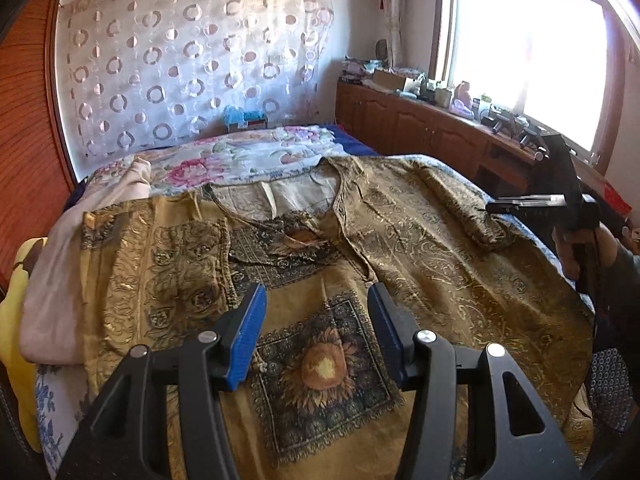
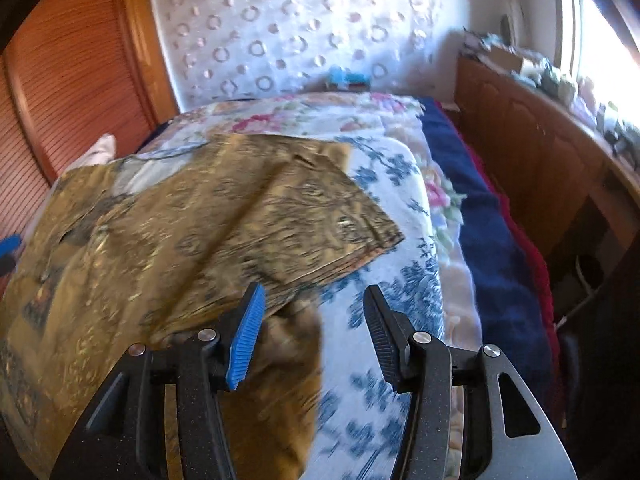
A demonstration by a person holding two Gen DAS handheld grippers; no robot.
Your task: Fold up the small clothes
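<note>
A golden-brown patterned top (image 1: 420, 248) with sunflower squares lies spread front-up on the bed. Its left sleeve is folded in over the body; its right sleeve (image 2: 304, 216) lies out flat toward the bed's right side. My left gripper (image 1: 316, 336) is open and empty, hovering over the lower middle of the top. My right gripper (image 2: 312, 336) is open and empty, just above the right sleeve's near edge and the blue-and-white cover. It also shows in the left wrist view (image 1: 520, 202) at the sleeve end.
The bed has a blue-and-white floral cover (image 2: 392, 280) and a pink floral quilt (image 1: 248, 156) at the back. A pale pink garment (image 1: 72, 272) lies at the left. A wooden cabinet (image 1: 420, 124) with clutter runs along the right.
</note>
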